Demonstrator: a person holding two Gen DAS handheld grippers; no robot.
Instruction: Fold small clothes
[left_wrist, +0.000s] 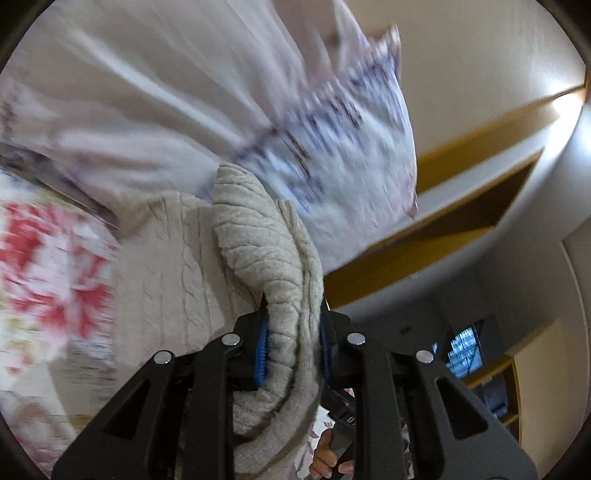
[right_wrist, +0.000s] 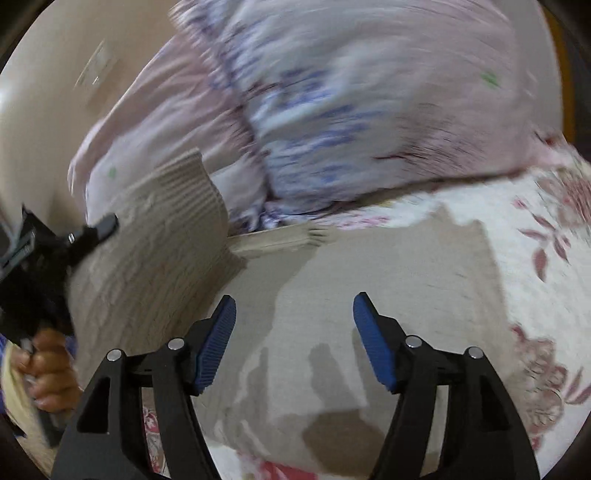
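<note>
A blurred pillow (right_wrist: 332, 122) with blue and pink print lies at the far side of the floral bedsheet (right_wrist: 535, 266), just behind the beige knitted sweater (right_wrist: 155, 258). The left gripper (left_wrist: 291, 343) is closed on a bunched fold of this sweater and lifts it. The right gripper (right_wrist: 293, 343) has its jaws wide and holds nothing, over the part of the sweater that lies flat on the sheet.

Motion blur smears the purple-patterned pillow (left_wrist: 332, 122) in both views, its print unreadable; the floral bedsheet (left_wrist: 48, 266) is likewise streaked; the beige knit sweater (left_wrist: 258, 251) hides most of the left gripper's (left_wrist: 293, 350) blue pads; the picture's left edge cuts off the hand (right_wrist: 50, 373) gripping a handle; the right gripper's shadow dims the sweater's weave.
</note>
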